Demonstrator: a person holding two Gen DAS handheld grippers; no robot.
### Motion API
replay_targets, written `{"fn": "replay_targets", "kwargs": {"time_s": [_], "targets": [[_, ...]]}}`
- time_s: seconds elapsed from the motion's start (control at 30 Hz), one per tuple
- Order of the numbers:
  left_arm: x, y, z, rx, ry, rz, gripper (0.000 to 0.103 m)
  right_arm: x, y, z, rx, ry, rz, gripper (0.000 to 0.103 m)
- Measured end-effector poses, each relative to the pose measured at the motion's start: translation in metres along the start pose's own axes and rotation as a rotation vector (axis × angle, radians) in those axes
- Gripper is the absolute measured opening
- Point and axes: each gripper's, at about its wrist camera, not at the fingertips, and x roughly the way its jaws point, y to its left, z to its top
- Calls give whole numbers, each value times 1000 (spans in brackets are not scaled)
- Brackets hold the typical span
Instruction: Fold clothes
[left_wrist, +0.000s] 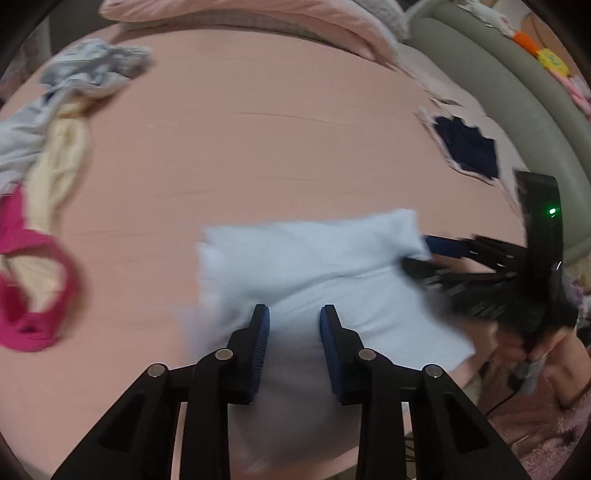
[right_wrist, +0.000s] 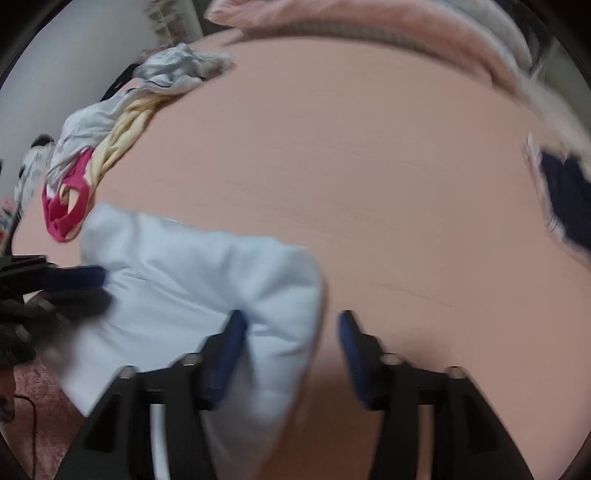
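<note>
My left gripper (left_wrist: 294, 321) and right gripper (right_wrist: 293, 328) both hover over the pale blue cloth (left_wrist: 314, 266) on the pink bed (left_wrist: 240, 147), jaws spread, pinching nothing.

Pale blue garment (left_wrist: 314, 266), plain pink bedsheet (left_wrist: 258, 147).

Soft, even, diffuse light in both views; no glare, source not visible. Strong fisheye bowing, black vignette at corners. Motion blur smears the pale blue cotton garment (left_wrist: 317, 280) at 5 o'clock in the left view. Right view softer overall; the navy folded cloth (right_wrist: 565, 199) at 3 o'clock streaked.
</note>
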Motion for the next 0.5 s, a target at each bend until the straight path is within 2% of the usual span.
{"fn": "replay_targets", "kwargs": {"time_s": [0.03, 0.07, 0.1, 0.13, 0.23, 0.33, 0.47, 0.5], "targets": [[-7, 9, 1, -26, -6, 21, 18, -4, -13, -1, 53, -6, 18, 58], [-13, 15, 3, -62, -25, 12, 18, -11, -19, -2, 76, -26, 3, 58], [-16, 10, 7, -51, -47, -19, 18, -18, -24, -2, 89, -50, -23, 58], [-18, 3, 11, -31, -68, -53, 18, -18, -26, -1, 96, -55, -38, 58], [6, -40, 25, 120, -45, -56, 18, -11, -30, 8, 111, -46, -72, 59], [42, -47, 25, 180, 49, 72, 18, -4, -34, 17, 126, -37, -105, 59], [23, -16, 20, 63, 49, 76, 18, 5, -40, 28, 146, -25, -150, 59], [14, -13, 19, 43, 27, 103, 18, 4, -37, 29, 134, -30, -142, 59]]}}
